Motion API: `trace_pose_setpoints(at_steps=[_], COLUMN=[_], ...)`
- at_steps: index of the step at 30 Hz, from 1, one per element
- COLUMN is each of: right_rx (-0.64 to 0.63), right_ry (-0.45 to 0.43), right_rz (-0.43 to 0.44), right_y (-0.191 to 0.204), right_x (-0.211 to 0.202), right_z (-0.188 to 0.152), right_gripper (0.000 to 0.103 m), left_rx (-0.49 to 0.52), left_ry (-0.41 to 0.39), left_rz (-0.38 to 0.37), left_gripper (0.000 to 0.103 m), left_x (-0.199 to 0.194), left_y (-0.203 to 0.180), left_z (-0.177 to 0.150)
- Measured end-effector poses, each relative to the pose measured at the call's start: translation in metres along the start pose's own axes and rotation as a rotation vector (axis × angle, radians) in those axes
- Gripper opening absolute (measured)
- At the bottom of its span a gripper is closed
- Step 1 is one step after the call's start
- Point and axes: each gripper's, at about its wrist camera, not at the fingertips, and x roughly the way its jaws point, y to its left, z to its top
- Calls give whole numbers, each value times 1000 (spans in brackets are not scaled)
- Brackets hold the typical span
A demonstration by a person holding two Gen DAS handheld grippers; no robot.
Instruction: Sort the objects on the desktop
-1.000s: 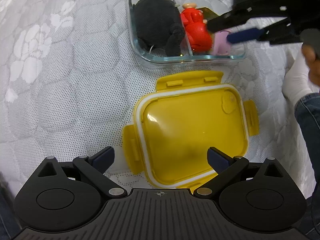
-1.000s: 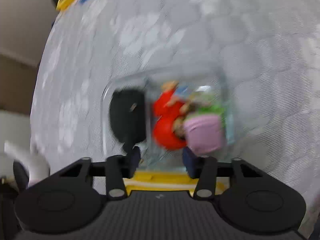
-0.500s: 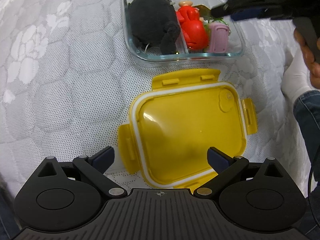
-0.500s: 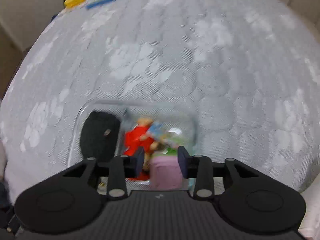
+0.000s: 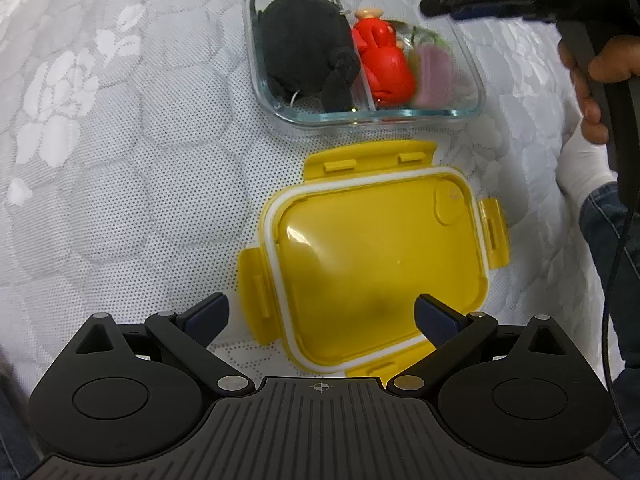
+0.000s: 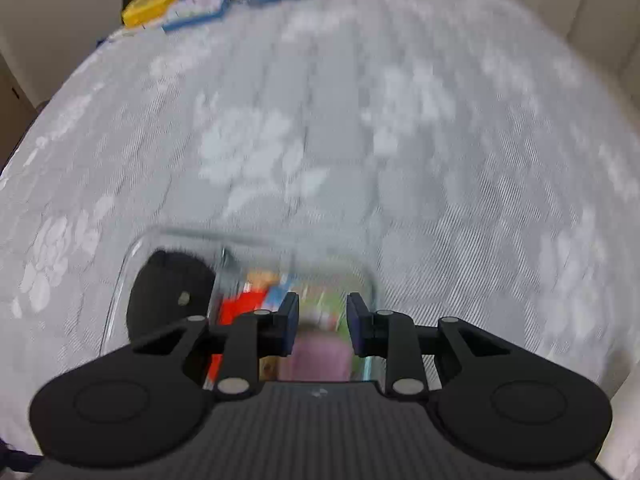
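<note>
Two hand-held grippers: left [image 5: 322, 318] wide open, empty; right [image 6: 322, 322], lettered "DAS", closing, empty.

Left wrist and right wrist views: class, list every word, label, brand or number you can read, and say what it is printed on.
"DAS": raised letters on the black body of the right gripper, top right of the left wrist view; any letters before them are cut off.
Card-like items at the far table edge, right wrist view: print too blurred to read.
Nothing else legible.
</note>
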Motion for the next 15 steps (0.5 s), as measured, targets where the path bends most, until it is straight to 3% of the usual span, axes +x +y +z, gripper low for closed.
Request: trace_pose_setpoints(at_steps=[2, 6, 12, 14, 15], right_rx=[-3, 28, -121, -153, -164], right_ry=[-10, 60, 99, 123, 125], right_rz=[-4, 66, 82, 45, 14], right_y=[0, -2, 21, 26, 27], right_x=[-1, 4, 5, 12, 16], right_z=[3, 3, 1, -3, -5], right_gripper=[29, 30, 30, 25, 17], left_rx=[-2, 3, 2, 5, 5], left_ry=[2, 6, 11, 14, 15], left_rz=[0, -3, -3, -2, -1], left_gripper=[102, 102, 102, 102, 102], left_x=[0, 0, 2, 3, 3], left_y=[0, -2, -2, -2, -3], left_z=[0, 2, 3, 2, 1])
